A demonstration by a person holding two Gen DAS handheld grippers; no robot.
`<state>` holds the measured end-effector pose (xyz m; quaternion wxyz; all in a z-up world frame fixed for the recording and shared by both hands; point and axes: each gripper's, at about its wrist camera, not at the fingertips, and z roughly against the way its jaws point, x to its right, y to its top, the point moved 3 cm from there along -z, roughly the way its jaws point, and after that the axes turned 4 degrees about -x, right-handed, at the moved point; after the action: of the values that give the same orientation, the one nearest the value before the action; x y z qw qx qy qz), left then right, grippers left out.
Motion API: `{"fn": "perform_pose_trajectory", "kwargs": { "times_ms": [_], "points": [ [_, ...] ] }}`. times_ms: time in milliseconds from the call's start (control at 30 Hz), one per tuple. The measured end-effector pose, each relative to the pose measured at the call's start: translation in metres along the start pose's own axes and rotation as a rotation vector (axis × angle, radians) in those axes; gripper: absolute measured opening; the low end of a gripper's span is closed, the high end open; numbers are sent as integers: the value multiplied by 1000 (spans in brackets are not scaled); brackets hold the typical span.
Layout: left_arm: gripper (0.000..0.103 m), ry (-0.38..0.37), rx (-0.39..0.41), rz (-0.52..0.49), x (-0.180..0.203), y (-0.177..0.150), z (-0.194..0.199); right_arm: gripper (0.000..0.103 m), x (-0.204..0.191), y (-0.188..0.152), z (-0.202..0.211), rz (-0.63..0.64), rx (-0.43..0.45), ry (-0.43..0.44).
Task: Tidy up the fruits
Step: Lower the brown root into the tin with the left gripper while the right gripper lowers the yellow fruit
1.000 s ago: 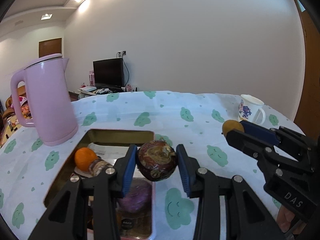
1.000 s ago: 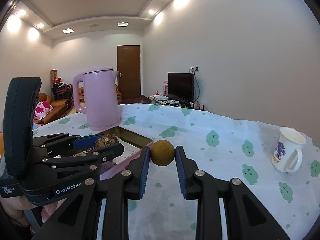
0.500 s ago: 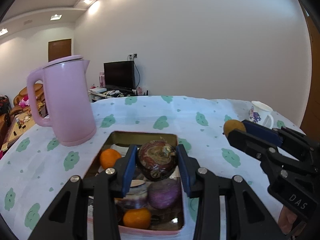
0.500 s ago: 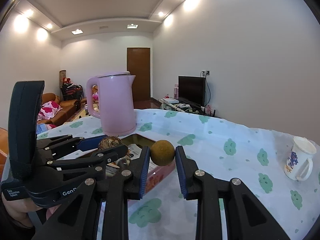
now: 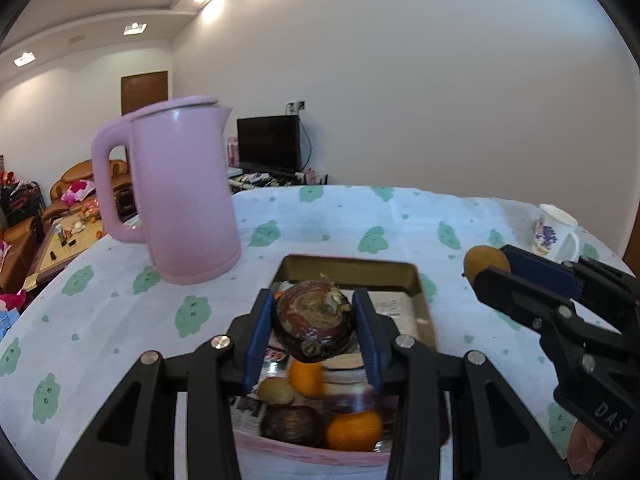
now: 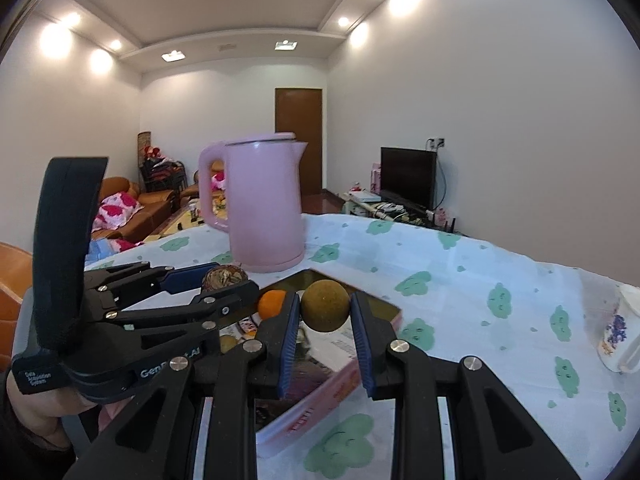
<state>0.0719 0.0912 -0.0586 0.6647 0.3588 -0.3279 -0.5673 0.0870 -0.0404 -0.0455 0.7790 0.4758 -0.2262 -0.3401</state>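
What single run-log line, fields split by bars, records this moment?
left claw: shut on mottled dark-purple round fruit | right claw: shut on small brown round fruit | both above rectangular pink-sided tin tray | pending: release

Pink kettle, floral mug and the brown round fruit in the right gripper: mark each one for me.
pink kettle (image 6: 266, 208), right wrist view, middle of its body.
floral mug (image 6: 616, 334), right wrist view, its painted side.
brown round fruit (image 6: 325, 306), right wrist view, centre of the fruit between the pads.
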Motion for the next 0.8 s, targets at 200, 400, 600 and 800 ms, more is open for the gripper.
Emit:
{"fn": "perform_pose_trajectory", "kwargs": {
  "times_ms": [200,400,600,800],
  "points": [
    [42,30,-55,24,-19,-9,-11,28,-17,-8,-23,16,-62,36],
    [42,33,-112,27,-26,-16,-24,28,-25,-19,-47,29,-152,45],
    [44,16,-141,35,-28,-24,-30,28,-27,-22,-55,33,-198,52],
    [59,24,-121,31,-28,-23,-23,41,-29,-26,-55,26,-200,54]
  ]
}}
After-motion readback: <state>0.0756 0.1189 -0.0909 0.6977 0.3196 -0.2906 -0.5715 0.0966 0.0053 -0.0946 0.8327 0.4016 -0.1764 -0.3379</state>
